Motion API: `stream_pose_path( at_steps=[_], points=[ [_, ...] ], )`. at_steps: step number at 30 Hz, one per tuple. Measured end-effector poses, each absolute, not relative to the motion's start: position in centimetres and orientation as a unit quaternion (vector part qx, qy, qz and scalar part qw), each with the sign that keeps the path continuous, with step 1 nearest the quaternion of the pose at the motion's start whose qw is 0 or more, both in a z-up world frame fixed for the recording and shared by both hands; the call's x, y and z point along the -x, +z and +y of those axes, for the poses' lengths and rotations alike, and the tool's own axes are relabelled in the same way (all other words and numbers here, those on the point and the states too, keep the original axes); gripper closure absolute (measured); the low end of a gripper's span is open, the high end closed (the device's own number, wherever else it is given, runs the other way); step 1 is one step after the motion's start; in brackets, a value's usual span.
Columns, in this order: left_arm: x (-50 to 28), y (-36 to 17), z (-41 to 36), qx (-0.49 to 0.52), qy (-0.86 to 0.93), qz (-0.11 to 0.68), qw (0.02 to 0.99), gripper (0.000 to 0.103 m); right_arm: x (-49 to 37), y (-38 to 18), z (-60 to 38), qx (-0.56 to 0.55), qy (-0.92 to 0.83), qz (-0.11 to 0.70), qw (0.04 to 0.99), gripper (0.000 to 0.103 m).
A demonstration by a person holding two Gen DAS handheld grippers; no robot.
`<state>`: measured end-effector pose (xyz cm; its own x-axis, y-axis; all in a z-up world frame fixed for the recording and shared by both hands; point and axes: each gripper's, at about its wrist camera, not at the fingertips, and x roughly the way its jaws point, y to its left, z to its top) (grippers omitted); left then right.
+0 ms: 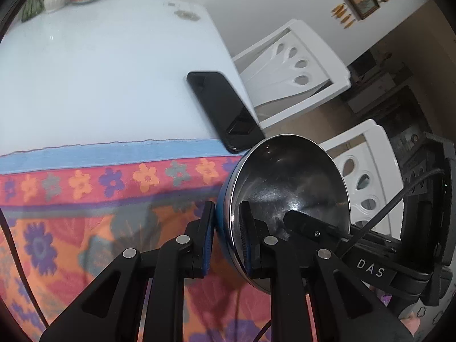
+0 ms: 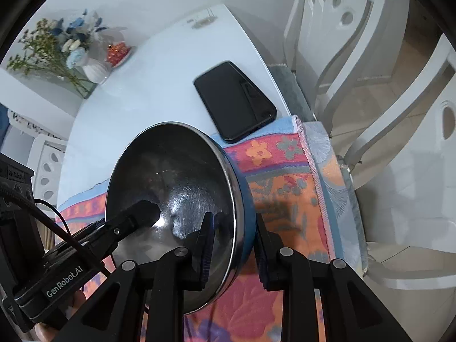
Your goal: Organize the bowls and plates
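The left gripper (image 1: pixel 226 238) is clamped on the rim of a steel bowl with a blue outside (image 1: pixel 287 188), one pad inside, one outside; the right gripper (image 2: pixel 233 243) pinches the opposite rim of the same bowl (image 2: pixel 176 182) the same way; the bowl hangs tilted between them above a flowered cloth (image 1: pixel 94 199) at the table's near edge; a black phone (image 2: pixel 235 101) lies flat on the white table (image 1: pixel 99 71) just beyond; white chairs (image 1: pixel 287 65) stand beside the table; a vase of flowers (image 2: pixel 74 54) sits at its far end

White chairs (image 1: pixel 287 77), white wall (image 1: pixel 270 0)
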<state>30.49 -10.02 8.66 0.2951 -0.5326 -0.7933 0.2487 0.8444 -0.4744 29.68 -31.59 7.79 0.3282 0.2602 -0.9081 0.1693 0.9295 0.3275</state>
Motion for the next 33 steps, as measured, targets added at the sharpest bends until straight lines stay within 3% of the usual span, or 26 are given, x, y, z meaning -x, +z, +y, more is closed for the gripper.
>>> stream_pose_path(
  at_steps=[17, 33],
  points=[
    [-16.5, 20.4, -4.8, 0.113, -0.250, 0.463, 0.843, 0.089, -17.2, 19.8, -25.4, -0.171, 0.037, 0.536, 0.826, 0.078],
    [-3.2, 22.0, 0.2, 0.120, -0.226, 0.468, 0.846, 0.089, -3.7, 23.2, -19.2, -0.144, 0.056, 0.542, 0.826, 0.077]
  ],
)
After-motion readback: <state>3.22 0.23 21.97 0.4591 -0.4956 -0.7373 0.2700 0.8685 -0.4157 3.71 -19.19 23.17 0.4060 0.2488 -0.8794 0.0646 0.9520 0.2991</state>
